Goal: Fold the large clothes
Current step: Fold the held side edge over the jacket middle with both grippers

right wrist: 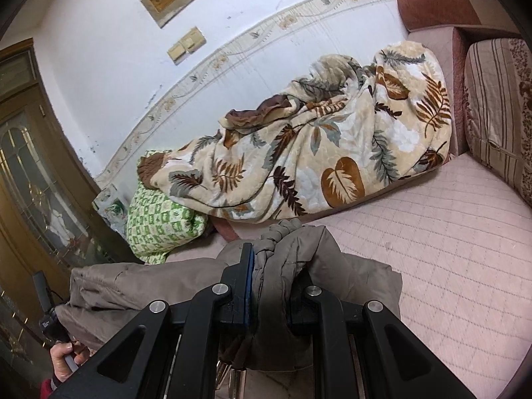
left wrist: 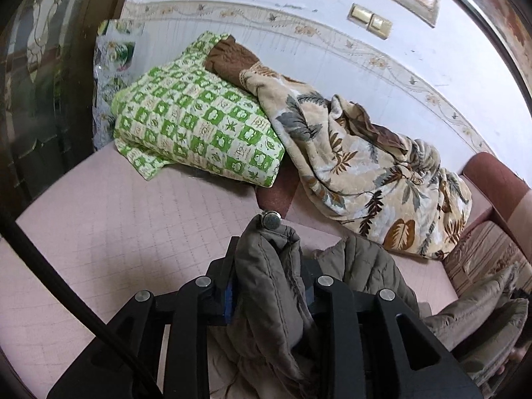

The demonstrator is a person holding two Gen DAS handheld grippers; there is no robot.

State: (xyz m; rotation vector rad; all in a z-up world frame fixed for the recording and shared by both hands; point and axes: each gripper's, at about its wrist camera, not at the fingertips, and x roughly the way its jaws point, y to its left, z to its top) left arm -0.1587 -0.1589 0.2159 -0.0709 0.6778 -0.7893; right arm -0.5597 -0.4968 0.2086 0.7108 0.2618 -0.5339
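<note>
Two grippers — left gripper [left wrist: 266, 266], right gripper [right wrist: 272, 276] — clamp padded jacket [right wrist: 319, 266].

The left gripper [left wrist: 269, 266] points forward and slightly down over the bed, its two black fingers [left wrist: 219, 282] pressed in from both sides on a thick bunch of padded jacket [left wrist: 266, 299]. The right gripper [right wrist: 272, 266] does the same, jaws clamped on another fold of that jacket, with the blue pad [right wrist: 248, 282] of its left finger showing. In the right wrist view, a bare hand [right wrist: 63, 359] grips a handle at the lower left corner.
</note>
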